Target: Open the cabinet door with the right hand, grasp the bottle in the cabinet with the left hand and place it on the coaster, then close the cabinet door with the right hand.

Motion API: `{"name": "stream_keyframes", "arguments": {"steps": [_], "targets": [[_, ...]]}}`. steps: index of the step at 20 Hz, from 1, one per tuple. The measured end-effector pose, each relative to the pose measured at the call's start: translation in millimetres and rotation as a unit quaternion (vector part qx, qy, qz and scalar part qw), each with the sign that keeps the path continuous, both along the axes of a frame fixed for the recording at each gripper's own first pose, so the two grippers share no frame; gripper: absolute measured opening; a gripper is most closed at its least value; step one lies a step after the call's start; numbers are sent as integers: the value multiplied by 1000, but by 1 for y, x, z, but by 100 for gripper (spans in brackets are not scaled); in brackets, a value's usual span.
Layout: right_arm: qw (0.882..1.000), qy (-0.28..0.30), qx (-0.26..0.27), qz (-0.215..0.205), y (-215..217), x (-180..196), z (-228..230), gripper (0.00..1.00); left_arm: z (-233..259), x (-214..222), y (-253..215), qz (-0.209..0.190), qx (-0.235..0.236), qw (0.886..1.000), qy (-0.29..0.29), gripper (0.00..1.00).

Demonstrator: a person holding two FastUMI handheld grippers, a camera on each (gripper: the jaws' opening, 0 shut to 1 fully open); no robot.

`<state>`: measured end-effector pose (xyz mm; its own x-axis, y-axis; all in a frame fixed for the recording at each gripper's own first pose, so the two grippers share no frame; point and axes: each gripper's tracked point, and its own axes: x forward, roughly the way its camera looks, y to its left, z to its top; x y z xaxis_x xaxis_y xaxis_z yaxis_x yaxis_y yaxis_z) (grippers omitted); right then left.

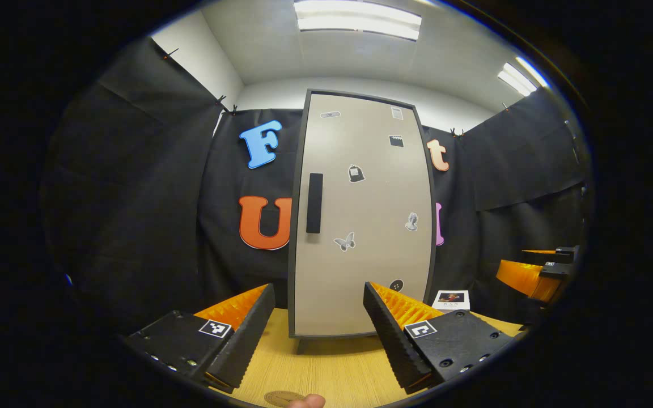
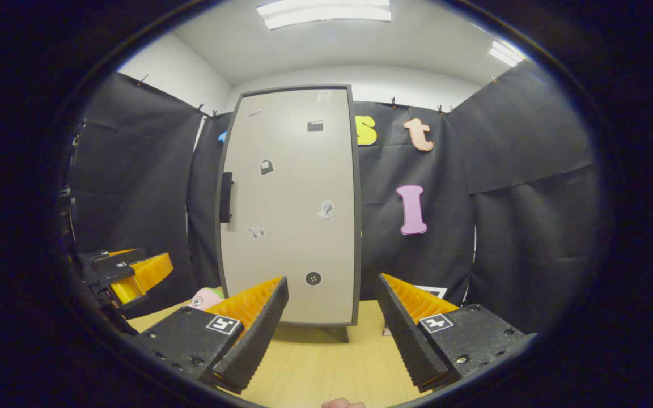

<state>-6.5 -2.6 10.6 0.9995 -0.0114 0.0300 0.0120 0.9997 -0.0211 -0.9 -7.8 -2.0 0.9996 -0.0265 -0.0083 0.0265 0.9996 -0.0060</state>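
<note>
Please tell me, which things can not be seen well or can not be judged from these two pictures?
- Bottle: hidden behind the shut cabinet door, both views.
- Coaster: cut off by the bottom edge, left gripper view.
- Card: print too small, left gripper view.
- Pink object: partly hidden behind the right claw, right gripper view.
- Left claw: open, holding nothing.

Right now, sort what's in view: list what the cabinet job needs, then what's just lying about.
For the job:
- cabinet door, shut
- door handle
- coaster at the table's near edge
- right tongs, open
- left tongs, open

Lying about:
- photo card beside the cabinet
- pink toy on the table
- stickers on the door
</note>
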Motion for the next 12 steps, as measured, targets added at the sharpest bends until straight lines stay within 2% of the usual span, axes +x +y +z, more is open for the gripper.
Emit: {"name": "stream_keyframes", "arguments": {"steps": [2,8,9,11,12], "targets": [[1000,-1,-4,-2,-1,-1,0,96,-2,0,-1,-3,-1,1000,4,95],[1000,-2,-3,0,-1,0,-2,96,-4,2,-1,0,1,1000,9,95],[1000,-2,1,1,0,1,-2,100,-3,3,-2,0,1,1000,9,95],[1000,-2,5,4,0,1,-2,96,-2,3,-1,3,3,1000,7,95],[1000,-3,4,7,0,3,-1,99,-1,2,-1,4,5,1000,5,95]]}}
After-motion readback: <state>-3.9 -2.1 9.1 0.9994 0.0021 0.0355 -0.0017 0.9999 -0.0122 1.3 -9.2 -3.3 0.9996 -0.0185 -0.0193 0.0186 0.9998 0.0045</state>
